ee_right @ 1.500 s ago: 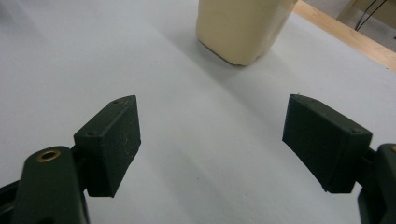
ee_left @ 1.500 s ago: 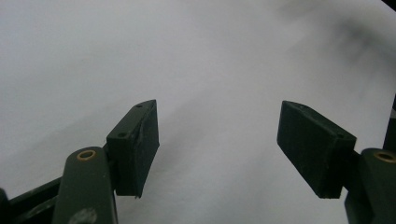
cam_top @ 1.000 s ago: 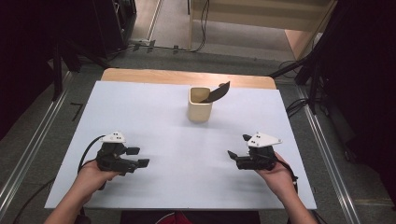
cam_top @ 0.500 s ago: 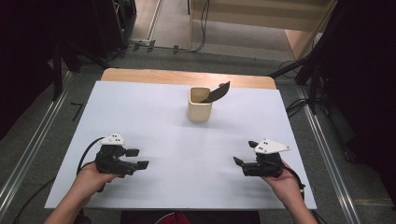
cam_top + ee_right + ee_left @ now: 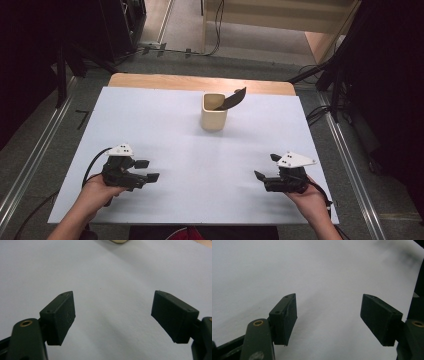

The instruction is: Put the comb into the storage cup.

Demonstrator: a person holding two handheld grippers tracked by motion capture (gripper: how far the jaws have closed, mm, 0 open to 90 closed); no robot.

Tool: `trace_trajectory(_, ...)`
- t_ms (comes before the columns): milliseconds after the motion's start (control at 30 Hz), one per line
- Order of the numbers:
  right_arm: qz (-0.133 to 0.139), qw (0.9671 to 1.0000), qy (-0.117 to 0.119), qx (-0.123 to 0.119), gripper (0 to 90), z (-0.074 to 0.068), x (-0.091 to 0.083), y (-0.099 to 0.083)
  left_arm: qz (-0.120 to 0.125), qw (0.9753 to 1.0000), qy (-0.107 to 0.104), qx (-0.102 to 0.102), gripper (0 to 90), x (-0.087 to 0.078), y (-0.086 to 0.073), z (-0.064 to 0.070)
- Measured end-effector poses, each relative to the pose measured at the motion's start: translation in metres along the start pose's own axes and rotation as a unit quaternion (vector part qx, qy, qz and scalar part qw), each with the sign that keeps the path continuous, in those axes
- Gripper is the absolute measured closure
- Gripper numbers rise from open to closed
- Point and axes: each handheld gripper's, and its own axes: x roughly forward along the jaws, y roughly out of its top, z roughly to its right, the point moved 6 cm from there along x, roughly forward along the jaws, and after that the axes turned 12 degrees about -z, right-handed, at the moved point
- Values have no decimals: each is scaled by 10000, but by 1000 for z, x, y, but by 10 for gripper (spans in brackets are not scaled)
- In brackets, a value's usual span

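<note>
A cream cup [image 5: 213, 116] stands upright at the back middle of the white table cover [image 5: 190, 150], with a dark flat utensil [image 5: 233, 99] leaning out of it to the right. A hand holds my left gripper [image 5: 148, 170] near the front left, open, with nothing between its jaws. In the left gripper view, the left gripper [image 5: 329, 317] has bare white surface between its pads. My right gripper [image 5: 266, 166] is at the front right, also open and empty. In the right gripper view, the right gripper [image 5: 112, 315] points at the cover, and the cup's base [image 5: 119, 241] peeks in at the top edge.
A strip of wooden tabletop [image 5: 200, 82] shows behind the white cover. Metal rails [image 5: 352, 165] run along the floor on both sides, and cables [image 5: 320, 112] lie at the right. Both grippers are well away from the cup.
My right gripper has drifted a little toward the near right corner. The left gripper has hardly moved, and both stay open.
</note>
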Motion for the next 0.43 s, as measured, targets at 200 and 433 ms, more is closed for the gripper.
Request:
trace_trajectory(200,-21,10000,38,-78,178,-2,1,0,-2,10000,-20,-12,308,1,0,-1)
trace_trajectory(433,-22,9999,114,-57,177,-3,2,1,-23,10000,-6,-26,308,1,0,-2)
